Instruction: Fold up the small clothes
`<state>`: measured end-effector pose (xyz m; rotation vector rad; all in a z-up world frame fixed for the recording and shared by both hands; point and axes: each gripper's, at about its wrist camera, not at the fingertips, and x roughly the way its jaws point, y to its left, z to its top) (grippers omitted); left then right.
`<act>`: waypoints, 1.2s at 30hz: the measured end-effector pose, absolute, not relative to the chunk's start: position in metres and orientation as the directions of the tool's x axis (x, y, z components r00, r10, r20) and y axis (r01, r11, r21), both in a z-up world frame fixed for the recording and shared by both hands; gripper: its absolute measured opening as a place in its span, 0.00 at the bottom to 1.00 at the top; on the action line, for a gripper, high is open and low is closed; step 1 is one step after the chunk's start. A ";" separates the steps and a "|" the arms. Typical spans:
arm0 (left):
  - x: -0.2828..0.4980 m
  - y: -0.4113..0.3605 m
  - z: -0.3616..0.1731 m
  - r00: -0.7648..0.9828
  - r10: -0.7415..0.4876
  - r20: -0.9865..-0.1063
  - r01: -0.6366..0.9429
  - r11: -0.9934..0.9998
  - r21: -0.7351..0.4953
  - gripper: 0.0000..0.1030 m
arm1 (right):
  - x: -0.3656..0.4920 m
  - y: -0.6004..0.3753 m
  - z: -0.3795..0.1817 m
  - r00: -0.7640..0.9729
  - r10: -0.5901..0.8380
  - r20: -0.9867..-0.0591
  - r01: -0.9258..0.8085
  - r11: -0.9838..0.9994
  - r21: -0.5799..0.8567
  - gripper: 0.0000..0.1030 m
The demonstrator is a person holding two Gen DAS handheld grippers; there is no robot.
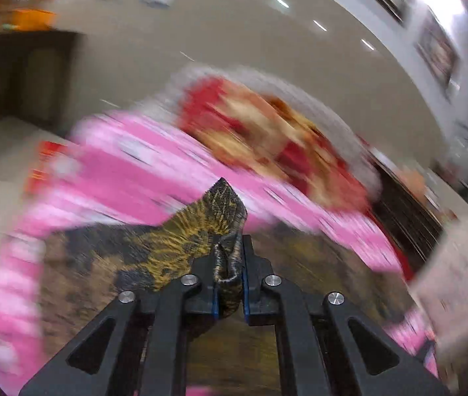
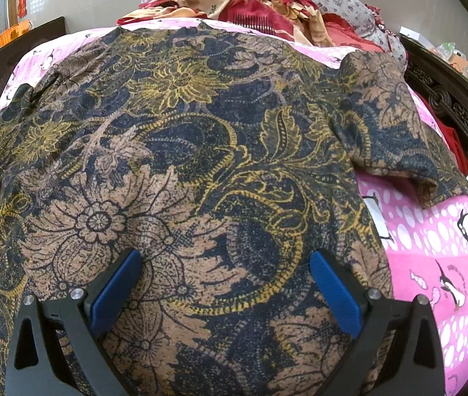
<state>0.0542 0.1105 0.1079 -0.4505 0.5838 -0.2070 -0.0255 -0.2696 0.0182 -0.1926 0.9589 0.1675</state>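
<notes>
Presently, my entry for this item reads as follows.

Item: one short-sleeved top of thin woven cloth, dark navy printed with tan flowers and mustard-yellow scrolls [image 2: 181, 151].

Location: I see it spread flat on a pink bedsheet printed with white spots and penguins [image 2: 438, 250], a heap of red and cream floral bedding [image 2: 234, 3] lying beyond its far edge.

Appearance: one sleeve [image 2: 395, 125] lies out to the right, and the body shows only slight wrinkles near the left edge.

Handling, by my judgement: light, limp and soft, with no stiffness. It should drape from any held point and drag or bunch if pulled across the sheet. Not fragile, and the weave looks grippy rather than slick.

Where to hold, by my judgement: hems, sleeve ends and corners, pinching a doubled edge rather than the flat middle.

Left gripper [image 1: 229, 257]: pressed together on a bunched corner of the top, which stands up between its blue pads [image 1: 246, 283]. That view is blurred.

Right gripper [image 2: 225, 283]: spread wide above the middle of the top, holding nothing. I cannot tell whether the pads touch the cloth.
</notes>
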 end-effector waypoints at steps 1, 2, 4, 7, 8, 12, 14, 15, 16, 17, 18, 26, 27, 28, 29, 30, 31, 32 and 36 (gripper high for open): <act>0.065 0.085 0.092 0.777 -0.387 -0.497 0.121 0.866 -0.485 0.00 | -0.026 -0.269 0.018 0.563 0.053 -0.825 -0.225 0.970 -0.091 1.00; 0.072 0.067 0.081 0.745 -0.421 -0.517 0.146 0.860 -0.489 0.00 | -0.026 -0.269 0.018 0.560 0.049 -0.827 -0.225 0.970 -0.095 1.00; 0.089 0.029 0.047 0.647 -0.450 -0.616 0.170 0.872 -0.458 0.07 | -0.025 -0.266 0.022 0.539 0.026 -0.842 -0.226 0.967 -0.115 1.00; 0.085 0.008 0.010 0.547 -0.454 -0.704 0.169 0.883 -0.438 0.08 | -0.018 -0.257 0.049 0.510 0.029 -0.860 -0.248 0.962 -0.115 0.94; 0.074 0.008 0.009 0.548 -0.462 -0.697 0.180 0.879 -0.441 0.14 | -0.018 -0.254 0.063 0.535 0.061 -0.842 -0.253 0.963 -0.091 0.94; 0.027 0.015 0.020 0.581 -0.454 -0.675 0.263 0.890 -0.372 0.24 | 0.000 -0.233 0.107 0.592 0.277 -0.757 -0.317 0.943 0.097 0.94; 0.006 0.019 0.010 0.587 -0.390 -0.710 0.274 0.920 -0.279 0.24 | 0.016 -0.213 0.107 0.551 0.413 -0.726 -0.385 0.897 0.219 0.94; 0.000 0.016 0.003 0.581 -0.372 -0.724 0.271 0.927 -0.259 0.24 | 0.023 -0.202 0.103 0.529 0.465 -0.710 -0.420 0.870 0.257 0.92; -0.011 0.028 0.000 0.588 -0.398 -0.705 0.280 0.917 -0.284 0.24 | 0.031 -0.186 0.095 0.503 0.527 -0.685 -0.469 0.832 0.296 0.88; -0.017 0.037 0.003 0.599 -0.407 -0.689 0.259 0.913 -0.314 0.24 | 0.037 -0.176 0.088 0.486 0.561 -0.670 -0.497 0.808 0.317 0.75; -0.018 0.043 0.002 0.603 -0.404 -0.688 0.234 0.914 -0.332 0.24 | 0.045 -0.163 0.078 0.452 0.592 -0.667 -0.523 0.782 0.339 0.68; -0.018 0.054 -0.003 0.618 -0.449 -0.645 0.215 0.886 -0.411 0.22 | 0.075 -0.138 0.025 0.357 0.613 -0.705 -0.502 0.762 0.409 0.43; -0.018 0.055 -0.003 0.619 -0.450 -0.644 0.212 0.885 -0.414 0.22 | 0.077 -0.140 0.024 0.342 0.634 -0.693 -0.498 0.748 0.439 0.43; -0.019 0.056 -0.001 0.620 -0.452 -0.642 0.212 0.884 -0.418 0.22 | 0.081 -0.143 0.022 0.330 0.651 -0.684 -0.489 0.738 0.466 0.43; -0.020 0.054 -0.004 0.620 -0.454 -0.640 0.212 0.882 -0.420 0.22 | 0.085 -0.146 0.019 0.326 0.662 -0.674 -0.479 0.731 0.486 0.42; -0.023 0.056 -0.005 0.619 -0.457 -0.638 0.210 0.880 -0.426 0.21 | 0.091 -0.150 0.017 0.333 0.673 -0.661 -0.458 0.728 0.510 0.39; -0.020 0.054 -0.007 0.620 -0.458 -0.638 0.208 0.879 -0.429 0.21 | 0.096 -0.153 0.016 0.340 0.679 -0.651 -0.437 0.727 0.530 0.38; -0.023 0.056 -0.007 0.619 -0.458 -0.638 0.207 0.879 -0.430 0.21 | 0.101 -0.155 0.016 0.345 0.686 -0.640 -0.423 0.723 0.546 0.37; -0.022 0.057 -0.007 0.618 -0.464 -0.635 0.206 0.874 -0.439 0.21 | 0.109 -0.149 0.017 0.350 0.677 -0.647 -0.433 0.730 0.529 0.37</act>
